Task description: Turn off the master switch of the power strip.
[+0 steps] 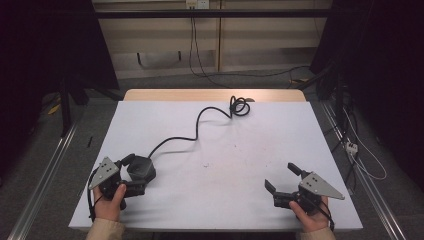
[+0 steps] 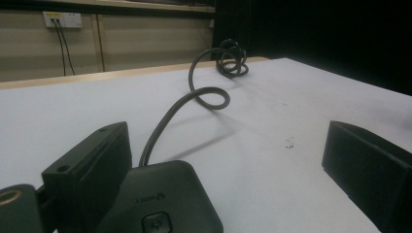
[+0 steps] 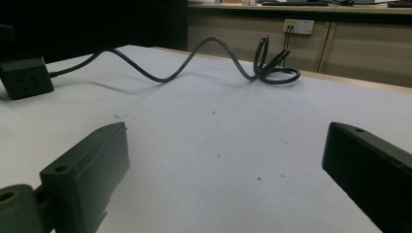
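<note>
White table (image 1: 235,165), left claw (image 1: 131,175) open around black power block (image 1: 141,167), right claw (image 1: 280,181) open, empty.

The table (image 1: 220,150) has a matt, pale sheet surface, smooth, with a few small dark specks; a strip of light wood (image 1: 215,95) shows along its far edge. The power strip (image 1: 141,169) is dark matt plastic (a faint logo and one button are moulded in its top). Its cord (image 1: 200,122) has a smooth, rubbery black sheath with a slight sheen. Both the left gripper (image 1: 131,172) and the right gripper (image 1: 284,178) have matt black plastic jaws; each carries a dull grey plate that looks like metal.
</note>
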The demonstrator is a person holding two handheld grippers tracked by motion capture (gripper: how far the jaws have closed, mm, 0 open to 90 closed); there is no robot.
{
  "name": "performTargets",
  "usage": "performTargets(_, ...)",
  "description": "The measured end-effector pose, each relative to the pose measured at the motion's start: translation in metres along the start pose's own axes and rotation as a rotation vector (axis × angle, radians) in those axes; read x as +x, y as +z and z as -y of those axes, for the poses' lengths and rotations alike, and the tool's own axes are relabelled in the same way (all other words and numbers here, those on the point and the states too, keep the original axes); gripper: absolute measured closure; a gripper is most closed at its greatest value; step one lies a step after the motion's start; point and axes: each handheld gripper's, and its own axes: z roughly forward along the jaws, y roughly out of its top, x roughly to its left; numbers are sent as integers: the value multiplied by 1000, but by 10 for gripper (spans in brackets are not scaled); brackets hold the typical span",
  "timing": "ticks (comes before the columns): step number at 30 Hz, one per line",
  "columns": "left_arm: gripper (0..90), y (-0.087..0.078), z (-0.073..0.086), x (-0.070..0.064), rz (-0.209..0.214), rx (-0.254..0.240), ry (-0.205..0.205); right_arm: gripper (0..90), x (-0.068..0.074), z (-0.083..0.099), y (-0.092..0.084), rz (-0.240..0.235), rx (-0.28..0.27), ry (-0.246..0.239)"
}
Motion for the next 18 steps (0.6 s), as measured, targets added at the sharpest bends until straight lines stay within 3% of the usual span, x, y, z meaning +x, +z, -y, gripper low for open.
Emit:
performTargets(7, 36, 0, -1, 0, -4, -12, -9, 27, 0, 0, 0, -2, -2, -6)
performTargets(8, 36, -1, -2, 0, 14, -15, -23, 27, 0, 0, 0, -3, -2, -6)
performTargets(14, 37, -4, -5, 2, 19, -22, -18, 27, 0, 0, 0, -1, -3, -6)
performTargets(18, 38, -8, -6, 7, -13, -21, -26, 27, 1, -1, 0, -1, -5, -6)
